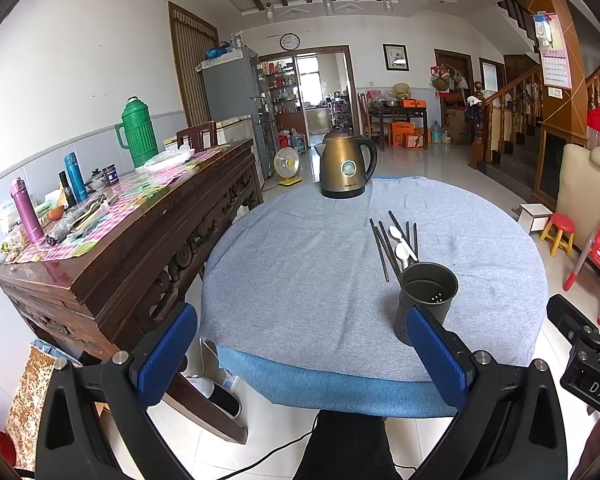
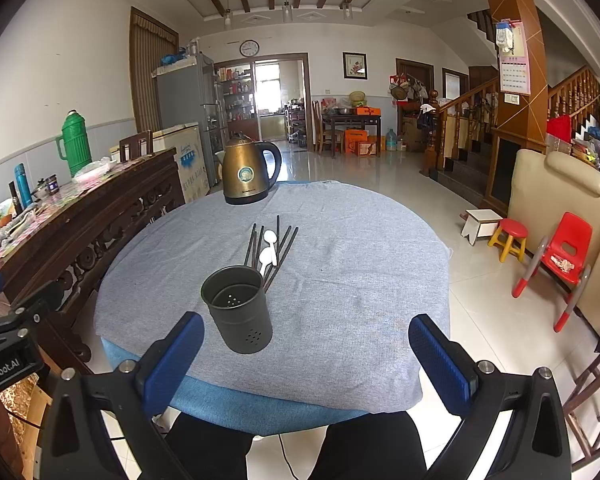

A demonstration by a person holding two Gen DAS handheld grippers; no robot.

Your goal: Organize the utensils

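Observation:
A dark metal utensil holder (image 1: 426, 298) (image 2: 238, 308) stands empty and upright on the round table's grey cloth (image 1: 300, 264) (image 2: 360, 264). Just behind it lie several black chopsticks (image 1: 382, 250) (image 2: 285, 245) and two white spoons (image 1: 405, 251) (image 2: 267, 254). My left gripper (image 1: 302, 354) is open and empty, held before the table's near edge, the holder by its right finger. My right gripper (image 2: 306, 358) is open and empty, the holder just beyond its left finger.
A brass electric kettle (image 1: 345, 168) (image 2: 248, 172) stands at the table's far edge. A cluttered wooden sideboard (image 1: 132, 232) (image 2: 80, 216) runs along the left. Red child's chair (image 2: 564, 252) and stool (image 2: 510, 236) sit on the floor at right. My legs (image 2: 292, 448) are under the table's edge.

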